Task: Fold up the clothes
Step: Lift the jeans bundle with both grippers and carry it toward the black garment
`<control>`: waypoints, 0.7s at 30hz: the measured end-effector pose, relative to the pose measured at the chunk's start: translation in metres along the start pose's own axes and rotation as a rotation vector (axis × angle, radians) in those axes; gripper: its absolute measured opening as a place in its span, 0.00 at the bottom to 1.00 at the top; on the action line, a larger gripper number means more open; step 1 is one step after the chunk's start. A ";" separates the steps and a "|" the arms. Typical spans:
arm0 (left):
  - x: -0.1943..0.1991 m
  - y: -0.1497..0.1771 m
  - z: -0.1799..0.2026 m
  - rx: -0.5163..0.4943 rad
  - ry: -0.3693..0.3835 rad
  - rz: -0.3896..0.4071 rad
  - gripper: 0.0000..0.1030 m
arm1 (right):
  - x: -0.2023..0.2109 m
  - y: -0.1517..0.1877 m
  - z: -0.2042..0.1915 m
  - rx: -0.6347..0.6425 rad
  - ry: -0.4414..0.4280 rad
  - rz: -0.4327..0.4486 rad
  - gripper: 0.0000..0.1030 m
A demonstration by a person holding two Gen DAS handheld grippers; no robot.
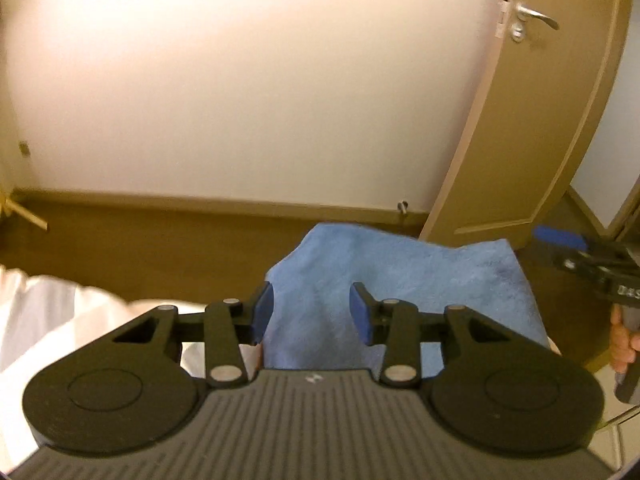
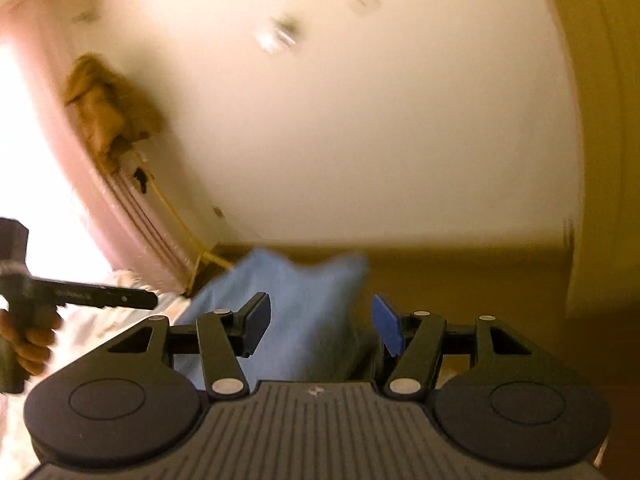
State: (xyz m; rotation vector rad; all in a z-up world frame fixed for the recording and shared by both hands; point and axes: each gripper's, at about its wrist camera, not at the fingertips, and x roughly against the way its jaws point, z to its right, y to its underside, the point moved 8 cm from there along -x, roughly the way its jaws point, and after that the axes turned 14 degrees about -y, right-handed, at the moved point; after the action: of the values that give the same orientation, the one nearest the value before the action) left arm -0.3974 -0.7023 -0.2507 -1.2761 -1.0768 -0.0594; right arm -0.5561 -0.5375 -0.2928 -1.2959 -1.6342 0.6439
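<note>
Lying straight ahead of both tongs and partly between their parted blue pads, the blue cloth [image 1: 400, 280] sits centred before the left gripper [image 1: 312, 312], offset toward the left pad of the right gripper [image 2: 320, 320], neither gripping.

The left gripper [image 1: 312, 312] holds its fingers apart, nothing pinched between them. The right gripper [image 2: 320, 322] gapes wider, tilted, each gripped by a hand [image 2: 28, 340].
</note>
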 end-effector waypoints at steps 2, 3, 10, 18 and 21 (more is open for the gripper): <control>-0.009 0.006 0.012 -0.020 -0.005 -0.001 0.35 | -0.013 -0.008 -0.012 0.108 -0.006 0.023 0.58; -0.015 0.012 0.016 -0.021 -0.004 -0.014 0.35 | -0.021 -0.006 -0.017 0.150 -0.006 0.015 0.56; -0.031 0.056 0.033 -0.128 -0.024 0.007 0.36 | -0.042 0.062 -0.004 0.271 0.029 -0.073 0.36; -0.032 0.057 0.024 -0.110 -0.061 -0.004 0.39 | -0.019 0.100 0.023 0.308 0.041 -0.031 0.35; -0.015 0.056 0.024 -0.134 -0.075 0.006 0.35 | -0.032 0.080 0.016 0.342 0.046 -0.052 0.36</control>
State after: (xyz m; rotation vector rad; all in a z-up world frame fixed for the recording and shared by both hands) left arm -0.3879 -0.6713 -0.3039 -1.4115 -1.1488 -0.0806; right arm -0.5329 -0.5407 -0.3770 -1.0091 -1.4405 0.8150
